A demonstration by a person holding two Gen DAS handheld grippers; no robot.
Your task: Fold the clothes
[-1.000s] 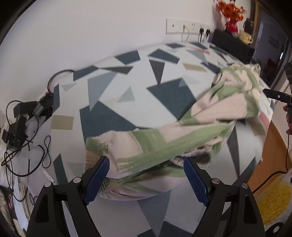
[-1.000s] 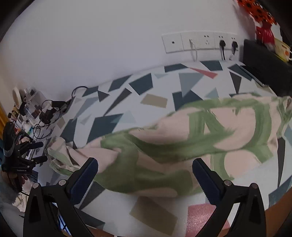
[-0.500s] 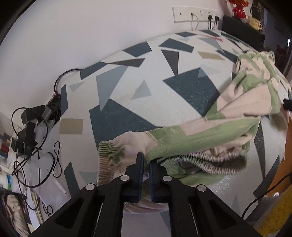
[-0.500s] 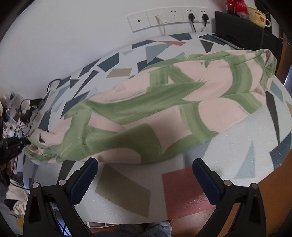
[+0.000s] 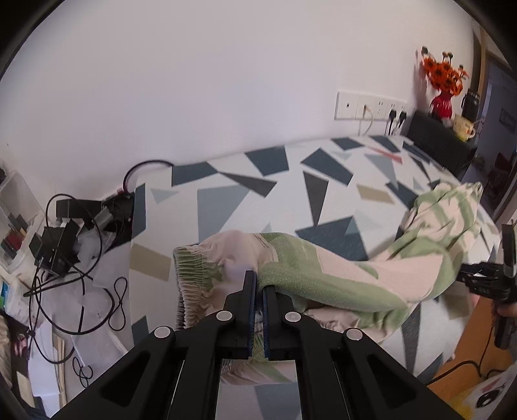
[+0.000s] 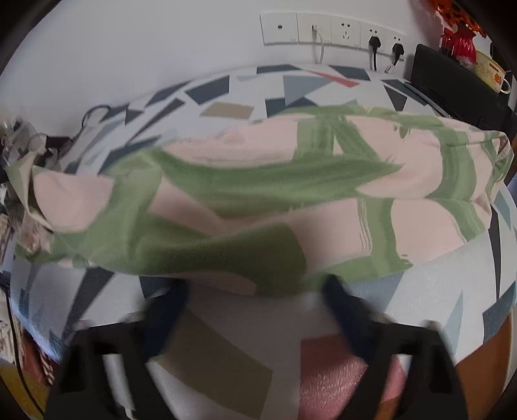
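Pink and green brush-stroke fabric makes up the garment point(image 5: 326, 274), a soft piece with a gathered elastic band at 1 end, stretched in a long sagging span over the surface covered in a white cloth with dark blue, grey and tan triangles point(image 5: 290, 181). The left tongs point(image 5: 258, 284) are pressed together on a fold of the cloth just beside the gathered band, lifting that end off the surface. The right tongs point(image 6: 255, 290) are blurred, their dark fingers point(image 6: 339, 297) spread apart with the lower edge of the garment point(image 6: 258, 200) just above and between them; whether they touch the cloth cannot be told. The left wrist view alone shows the elastic band, a tangle of black cables and adapters point(image 5: 64, 239) on the clutter beside the surface, a red vase of orange flowers point(image 5: 441, 87), and the right tongs point(image 5: 484, 281) from outside at the garment's far end. The right wrist view alone shows the broad painted face of the garment, a pink patch of the surface cover point(image 6: 329, 371), and the wall sockets point(image 6: 332, 30) close up.
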